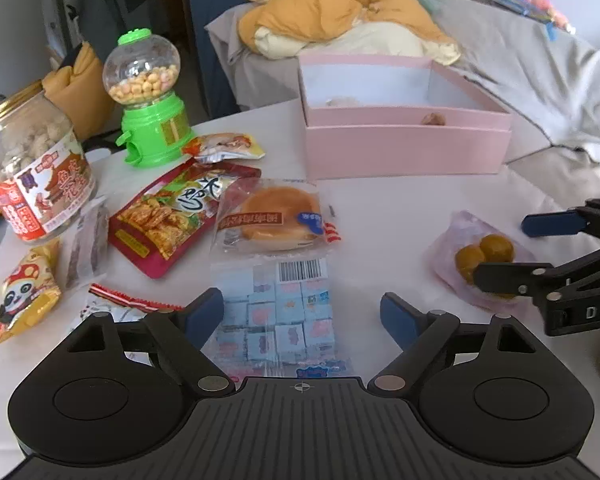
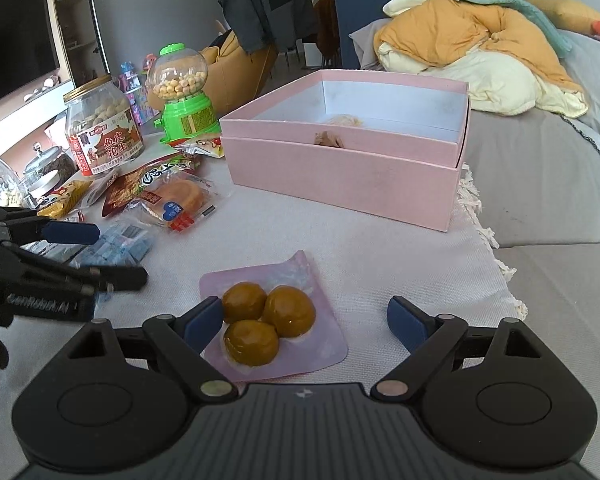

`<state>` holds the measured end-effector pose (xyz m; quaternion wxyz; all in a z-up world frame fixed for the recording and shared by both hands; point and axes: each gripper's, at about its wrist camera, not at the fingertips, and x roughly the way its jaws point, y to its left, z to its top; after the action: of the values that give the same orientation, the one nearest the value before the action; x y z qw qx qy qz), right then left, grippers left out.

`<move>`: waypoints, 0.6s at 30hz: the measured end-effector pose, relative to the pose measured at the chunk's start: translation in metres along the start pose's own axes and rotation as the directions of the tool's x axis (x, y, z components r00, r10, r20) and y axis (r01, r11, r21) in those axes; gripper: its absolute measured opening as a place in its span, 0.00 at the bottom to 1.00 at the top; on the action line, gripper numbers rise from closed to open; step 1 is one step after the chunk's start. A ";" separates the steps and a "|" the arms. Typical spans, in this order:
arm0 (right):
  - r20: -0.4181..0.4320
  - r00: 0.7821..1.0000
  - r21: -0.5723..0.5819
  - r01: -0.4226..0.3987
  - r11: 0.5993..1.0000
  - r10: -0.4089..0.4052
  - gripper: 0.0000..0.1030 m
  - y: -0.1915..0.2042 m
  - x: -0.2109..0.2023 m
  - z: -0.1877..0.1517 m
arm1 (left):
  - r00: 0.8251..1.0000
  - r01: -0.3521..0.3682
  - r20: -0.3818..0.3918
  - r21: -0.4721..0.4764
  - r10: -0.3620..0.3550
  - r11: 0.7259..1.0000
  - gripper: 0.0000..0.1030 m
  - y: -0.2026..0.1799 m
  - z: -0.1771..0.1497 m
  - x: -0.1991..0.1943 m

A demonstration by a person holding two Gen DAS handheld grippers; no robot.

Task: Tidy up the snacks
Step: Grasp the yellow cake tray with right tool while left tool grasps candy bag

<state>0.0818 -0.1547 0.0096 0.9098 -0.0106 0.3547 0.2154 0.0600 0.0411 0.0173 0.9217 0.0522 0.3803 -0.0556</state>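
My left gripper is open over a clear bag of small blue candy cubes, which lies flat between its fingers; the right pad stands well off the bag. My right gripper is open around a pink packet holding three brown balls, its left pad close beside one ball. The same packet shows in the left wrist view under the right gripper. An open pink box stands beyond, with two small items inside.
Left of the bag lie a wrapped bun, a red snack pouch, a panda packet, a peanut jar and a green candy dispenser. The left gripper reaches in from the left. A sofa with piled clothes lies behind.
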 end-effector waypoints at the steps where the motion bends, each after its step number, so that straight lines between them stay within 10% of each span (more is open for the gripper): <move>1: 0.000 1.000 0.000 0.000 1.000 0.000 0.87 0.000 0.000 0.000 | 1.000 -0.010 0.002 -0.012 0.010 1.000 0.85 0.003 0.000 0.000; 18: -0.032 0.999 -0.082 0.030 0.996 -0.033 0.94 0.012 0.004 -0.001 | 0.998 0.037 0.063 -0.142 -0.029 0.989 0.65 0.003 -0.026 -0.013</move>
<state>0.0793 -0.1425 0.0074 0.9059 -0.0568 0.3603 0.2150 0.0331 0.0483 0.0077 0.9332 -0.0221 0.3558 -0.0449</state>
